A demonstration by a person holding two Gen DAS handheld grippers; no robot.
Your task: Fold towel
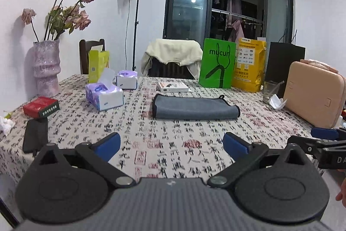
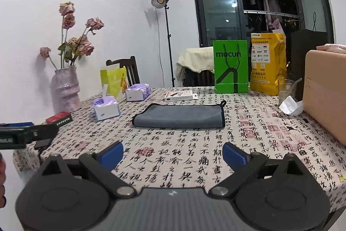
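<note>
Folded grey towel [image 1: 195, 109] lies alone mid-table as two handheld grippers hang back at the near edge.

The left gripper [image 1: 172, 144] and right gripper [image 2: 173, 153] are both spread wide, blue pads apart and holding nothing, well short of the towel, which lies flat on the calligraphy-print tablecloth [image 1: 173, 155], doubled over with its black-trimmed edges showing and a small loop at its far right corner. Two tissue boxes [image 1: 104, 96] sit to its left, near a pink vase of dried roses [image 1: 46, 67] and a red box [image 1: 41, 106]. Behind the towel stand a green paper bag [image 1: 217, 63] and a yellow bag [image 1: 250, 65]; a pink case [image 1: 313, 96] is to the right.
</note>
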